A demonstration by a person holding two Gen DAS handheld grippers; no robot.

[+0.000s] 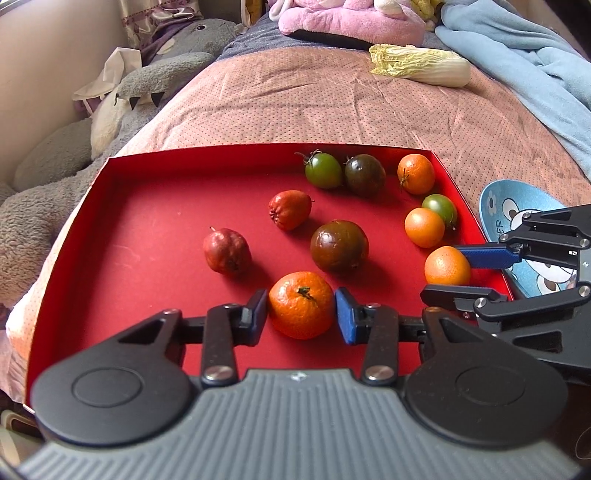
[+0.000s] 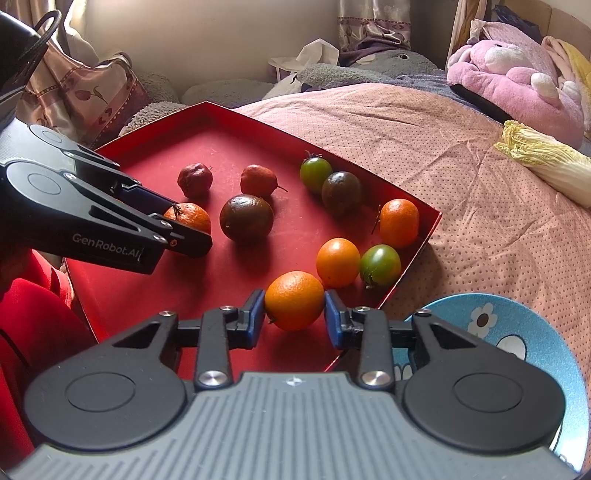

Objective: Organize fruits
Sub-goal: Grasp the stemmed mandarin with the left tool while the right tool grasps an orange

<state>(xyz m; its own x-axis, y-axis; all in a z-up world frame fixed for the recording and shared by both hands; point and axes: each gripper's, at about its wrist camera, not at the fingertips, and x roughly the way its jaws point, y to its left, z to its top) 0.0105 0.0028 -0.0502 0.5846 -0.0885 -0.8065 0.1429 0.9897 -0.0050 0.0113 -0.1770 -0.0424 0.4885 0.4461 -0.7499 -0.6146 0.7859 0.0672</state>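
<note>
A: How were the fruits held?

B: A mandarin [image 1: 301, 305] was clamped by the left gripper [image 1: 301, 314], an orange [image 2: 294, 301] by the right gripper [image 2: 294, 314] — both resting in the red tray [image 1: 147, 206], presumably for sorting.

A pink dotted quilted bedspread [image 1: 332, 96] covers the bed — grey plush toy [image 1: 155, 70] and patterned curtain [image 2: 373, 22] against a cream wall [image 2: 207, 33], daylit
</note>
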